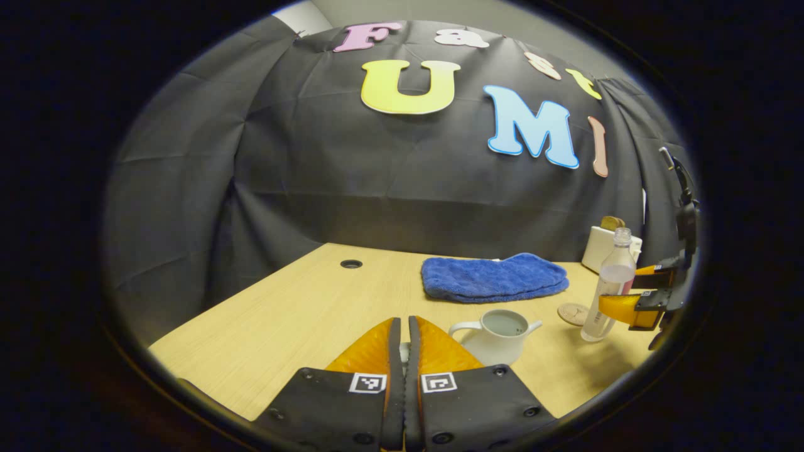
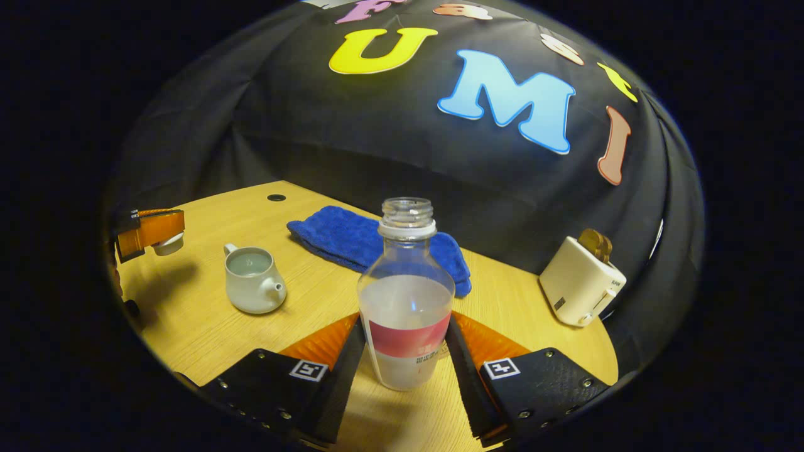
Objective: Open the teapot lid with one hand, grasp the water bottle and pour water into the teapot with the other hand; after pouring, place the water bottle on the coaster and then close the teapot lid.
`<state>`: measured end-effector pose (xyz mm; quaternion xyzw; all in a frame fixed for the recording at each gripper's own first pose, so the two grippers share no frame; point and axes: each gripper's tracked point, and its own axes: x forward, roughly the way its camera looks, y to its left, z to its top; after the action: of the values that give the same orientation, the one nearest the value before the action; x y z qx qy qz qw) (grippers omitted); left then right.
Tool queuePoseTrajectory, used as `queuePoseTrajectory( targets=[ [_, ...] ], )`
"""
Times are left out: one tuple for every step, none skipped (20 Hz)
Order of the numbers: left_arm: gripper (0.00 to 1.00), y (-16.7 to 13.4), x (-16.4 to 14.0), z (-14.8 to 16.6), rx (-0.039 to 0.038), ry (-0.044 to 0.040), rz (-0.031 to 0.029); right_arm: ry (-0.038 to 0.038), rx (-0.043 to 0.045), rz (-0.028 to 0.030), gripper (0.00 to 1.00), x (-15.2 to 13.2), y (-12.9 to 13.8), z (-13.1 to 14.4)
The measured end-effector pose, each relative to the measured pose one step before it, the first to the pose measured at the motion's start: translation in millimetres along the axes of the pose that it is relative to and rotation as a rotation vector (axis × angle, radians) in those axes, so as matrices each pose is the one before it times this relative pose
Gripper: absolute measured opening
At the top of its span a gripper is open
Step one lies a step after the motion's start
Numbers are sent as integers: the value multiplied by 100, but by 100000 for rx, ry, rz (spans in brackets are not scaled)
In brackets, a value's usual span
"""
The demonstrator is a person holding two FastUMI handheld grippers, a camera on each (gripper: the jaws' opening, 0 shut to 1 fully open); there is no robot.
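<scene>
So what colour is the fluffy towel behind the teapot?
Blue. The towel shows best in the left gripper view, lying folded on the table.

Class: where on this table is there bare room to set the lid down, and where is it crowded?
In the left gripper view, free: the bare wood left of the teapot, up to the cable hole. Crowded: the right side, where blue towel, coaster, water bottle and toaster cluster.

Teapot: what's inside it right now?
The teapot is open, lid off, and holds water near its rim. The wall hides the depth and anything at the bottom. The lid sits in the left claw, off to the side.
</scene>
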<state>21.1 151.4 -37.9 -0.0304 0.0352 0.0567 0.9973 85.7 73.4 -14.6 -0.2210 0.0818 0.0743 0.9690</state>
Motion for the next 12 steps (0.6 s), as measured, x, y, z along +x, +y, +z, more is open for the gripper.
queuePoseTrajectory(
  targets=[
    [8,226,-154,-63,-112,58,219,291,-3943,-787,75,291,196,188],
    [8,218,-117,-21,-172,-4,87,571,-5066,-718,75,146,144,146],
    [8,263,-90,-7,-211,-63,213,-306,-5449,-1498,75,107,22,423],
    [8,252,-115,-58,-342,-58,350,-724,-5517,-1687,75,129,-5,562],
    [8,219,-226,-230,-575,94,161,-1050,-5492,-1678,75,138,2,676],
    [8,240,-70,-30,-781,116,123,-1324,-5686,-2185,75,70,-72,793],
    [8,344,-35,-160,-740,164,249,-1424,-6343,-2502,75,89,-14,787],
    [8,245,-37,24,-552,141,257,-1627,-6276,-2318,75,125,-28,877],
    [8,289,-53,-109,-468,9,397,-1578,-5605,-1628,75,231,267,775],
    [8,271,-33,-23,-399,78,251,-1588,-5559,-1737,75,129,170,649],
    [8,255,-162,-134,-367,154,352,-1395,-5249,-946,75,295,291,594],
    [8,269,-123,-106,-279,162,270,-884,-4019,-117,75,260,392,413]
  ],
)
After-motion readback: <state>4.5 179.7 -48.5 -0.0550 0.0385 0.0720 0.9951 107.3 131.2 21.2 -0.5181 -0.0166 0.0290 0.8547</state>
